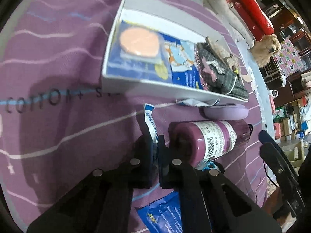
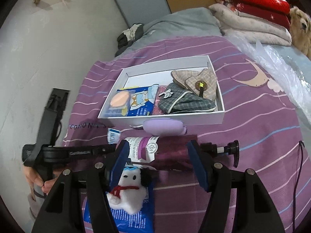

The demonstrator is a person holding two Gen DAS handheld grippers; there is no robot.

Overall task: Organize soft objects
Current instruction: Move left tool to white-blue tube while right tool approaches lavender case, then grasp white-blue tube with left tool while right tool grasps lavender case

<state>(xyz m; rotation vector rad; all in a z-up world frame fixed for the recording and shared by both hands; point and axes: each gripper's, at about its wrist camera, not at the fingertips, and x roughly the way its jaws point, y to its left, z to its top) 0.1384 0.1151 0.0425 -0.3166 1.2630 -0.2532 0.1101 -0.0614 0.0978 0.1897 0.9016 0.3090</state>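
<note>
Purple striped bedding (image 2: 252,116) covers a bed, and on it lies a shallow white box (image 2: 161,119) partly filled with soft things: a blue packet (image 2: 142,104) topped by a peach heart pad (image 2: 119,99), a grey plaid pouch (image 2: 184,102) and a beige plaid pouch (image 2: 202,81).

Just in front of the box, on the bedding, lie a lilac pad (image 2: 164,127), a purple pump bottle (image 2: 171,151) on its side, and a thin blue-and-white sachet (image 1: 150,120).

The left tongs (image 1: 155,147) are pressed together on the near end of the sachet, beside the bottle's base. The right tongs (image 2: 158,155) are spread wide, one finger on each side of the bottle's body; contact cannot be told. Below them a white plush dog (image 2: 130,190) rests on a second blue packet (image 2: 126,217).

The step in hand appears to be picking up the sachet. Next, it would likely be lifted clear of the bottle and carried to the box, then released on a free patch of the box floor.
</note>
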